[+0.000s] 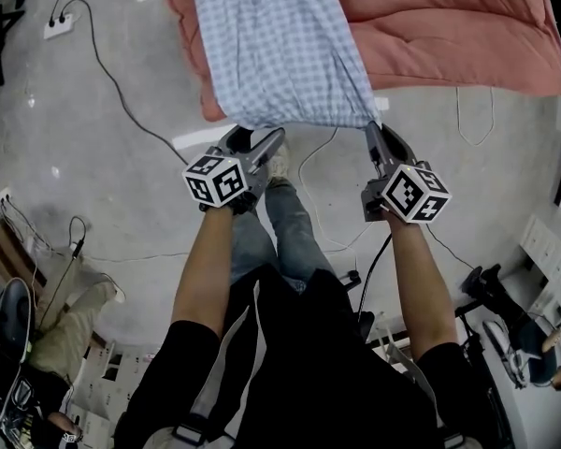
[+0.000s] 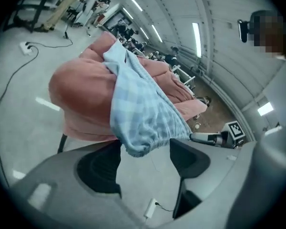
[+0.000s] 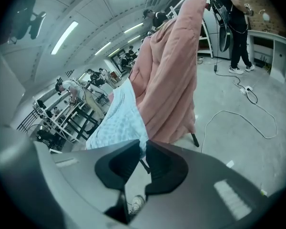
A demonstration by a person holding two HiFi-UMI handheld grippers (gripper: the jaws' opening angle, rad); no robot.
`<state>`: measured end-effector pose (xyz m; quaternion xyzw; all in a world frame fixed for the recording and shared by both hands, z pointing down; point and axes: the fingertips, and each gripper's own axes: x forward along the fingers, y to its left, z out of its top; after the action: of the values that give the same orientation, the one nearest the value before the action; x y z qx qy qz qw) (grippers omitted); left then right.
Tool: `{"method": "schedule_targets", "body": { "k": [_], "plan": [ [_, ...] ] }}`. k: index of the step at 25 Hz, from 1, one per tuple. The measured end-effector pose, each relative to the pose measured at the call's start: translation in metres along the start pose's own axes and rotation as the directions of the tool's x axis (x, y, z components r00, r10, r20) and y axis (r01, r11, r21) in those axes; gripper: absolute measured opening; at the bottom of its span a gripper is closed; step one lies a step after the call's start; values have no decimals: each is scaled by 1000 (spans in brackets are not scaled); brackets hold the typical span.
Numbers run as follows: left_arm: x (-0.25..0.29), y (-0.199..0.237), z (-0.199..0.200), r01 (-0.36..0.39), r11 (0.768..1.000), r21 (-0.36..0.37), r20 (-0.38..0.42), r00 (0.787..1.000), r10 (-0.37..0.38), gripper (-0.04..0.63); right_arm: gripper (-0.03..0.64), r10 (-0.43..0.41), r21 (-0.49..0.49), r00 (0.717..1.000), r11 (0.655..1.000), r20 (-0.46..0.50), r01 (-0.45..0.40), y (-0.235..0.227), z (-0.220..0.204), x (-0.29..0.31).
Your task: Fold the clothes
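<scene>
The blue checked garment (image 1: 280, 54) lies spread over a pink quilt (image 1: 458, 26), its gathered lower hem hanging off the quilt's near edge above the grey floor (image 1: 122, 213). The right claw (image 3: 142, 149) is narrow and clamped on the right corner of that hem. The left claw (image 2: 145, 159) stands wide at the left corner; the bunched hem hangs in the gap at its tips, and neither pad presses on it.
</scene>
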<state>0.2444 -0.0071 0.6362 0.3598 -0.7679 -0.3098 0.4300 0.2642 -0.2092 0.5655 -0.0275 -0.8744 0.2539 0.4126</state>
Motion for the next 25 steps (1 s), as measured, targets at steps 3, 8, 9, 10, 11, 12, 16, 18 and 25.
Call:
{"method": "schedule_targets", "body": {
  "k": [3,8,9,10,11,12,16,18,25],
  "plan": [
    [9,-4,1,90,994,-59,10,996,-90,307,44,-5,5,1000,1000,-2,5,0,0,-1],
    [5,-8,17,186,965,-187,101,980,-170,42,44,20,17,1000,1000,7,-20,5,1,-3],
    [2,-9,16,184,964,-190,98,981,-168,39,44,33,25,999,999,14,-34,6,1,-3],
    [-2,-11,13,174,968,-181,85,983,-161,38,44,51,40,998,998,23,-51,7,0,-3],
    [-9,-13,10,161,974,-162,68,986,-152,38,44,71,60,997,996,34,-73,9,-1,-3],
    [-17,-16,7,146,980,-138,53,989,-140,38,44,95,86,994,991,46,-98,12,-3,-3],
    [-59,-34,14,75,995,-66,49,996,-72,38,44,163,158,985,973,59,-170,22,-16,-1],
    [-76,-43,16,19,999,-45,49,999,-17,38,44,164,133,985,977,43,-169,26,-25,-4],
    [-118,-79,-16,-76,997,-5,24,997,76,38,44,179,46,983,982,40,-181,42,-47,-47]
  ]
}}
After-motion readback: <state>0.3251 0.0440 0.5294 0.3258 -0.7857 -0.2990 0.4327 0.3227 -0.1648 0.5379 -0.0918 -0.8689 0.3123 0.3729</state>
